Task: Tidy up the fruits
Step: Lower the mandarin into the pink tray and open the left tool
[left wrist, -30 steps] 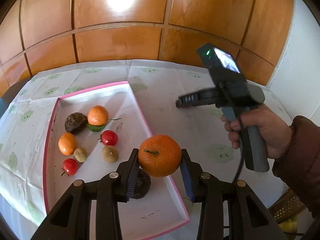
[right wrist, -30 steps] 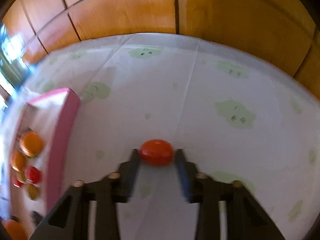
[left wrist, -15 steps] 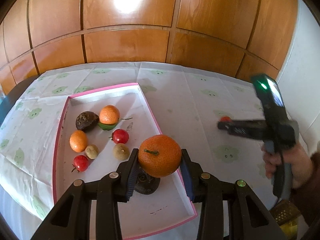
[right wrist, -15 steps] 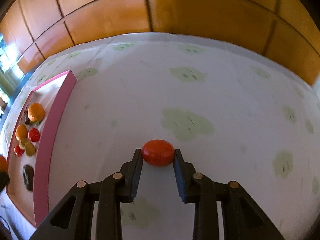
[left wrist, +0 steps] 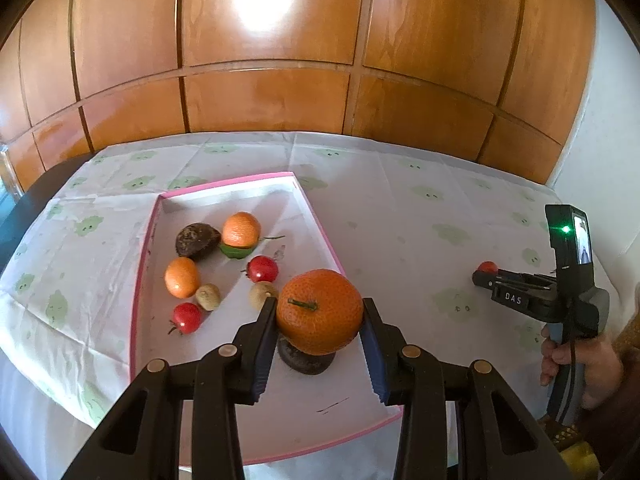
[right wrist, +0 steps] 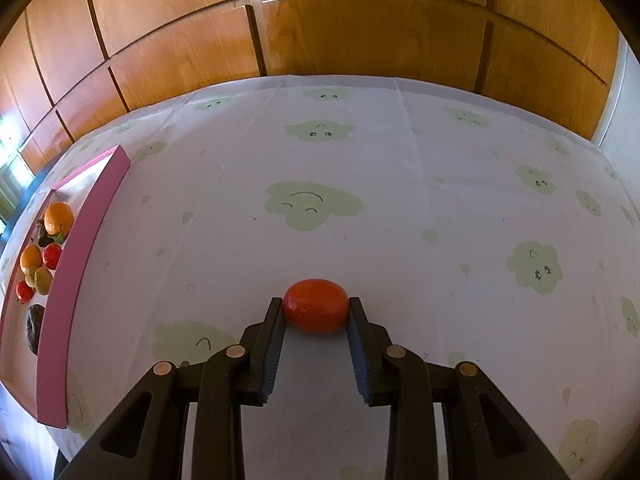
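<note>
Left gripper [left wrist: 319,312]: jaws clamped on a large orange [left wrist: 319,311], held above the pink-rimmed tray [left wrist: 138,280], directly over a dark fruit [left wrist: 306,358] lying on the tray floor.

Right gripper [right wrist: 316,312]: jaws narrow, pinched on a small red tomato [right wrist: 315,306] out over the cloud-print tablecloth [right wrist: 400,200], well apart from the tray. I cannot tell whether the tomato is lifted or resting on the cloth.

Tray contents: two small oranges, two red fruits, two brownish ones and a second dark fruit, grouped toward the far-left part.

My read: both hands mid-carry, placement not yet done. Next, I want the orange offset to bare tray floor beside the dark fruit before opening, or it rolls off. Then the tomato needs carrying left across the cloth and over the pink rim.
</note>
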